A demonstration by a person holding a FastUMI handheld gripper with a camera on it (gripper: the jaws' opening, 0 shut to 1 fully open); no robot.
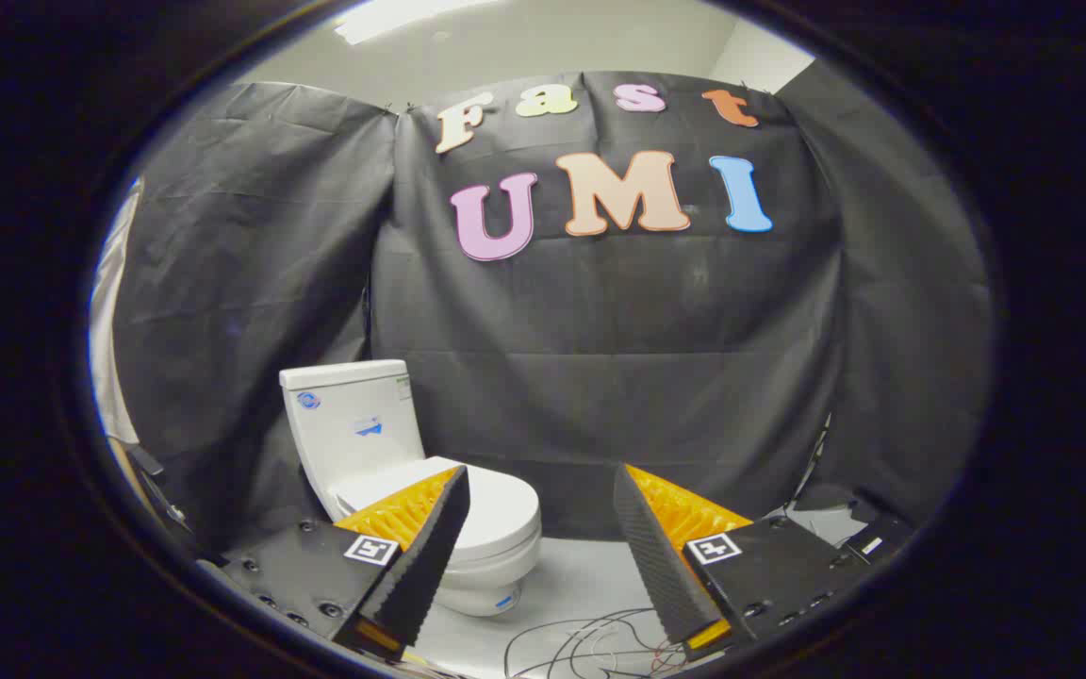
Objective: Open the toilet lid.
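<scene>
Gripper view: a fisheye camera mounted on the tongs (541,486), looking forward along the two spread fingers (430,538), which frame the lower part of the scene. It sits low, a little above the pale floor (581,575), and faces the booth's black cloth wall (600,330). The toilet (411,471) stands some way ahead, beyond the left finger, partly hidden by it.

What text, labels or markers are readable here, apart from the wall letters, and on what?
No readable words.
Toilet tank: blue round sticker, blue mark, small green tag, all too small to read.
Toilet bowl: blue sticker, too small.
Gripper, open, short of the closed toilet lid: a square black-and-white marker on each finger, no text.
</scene>
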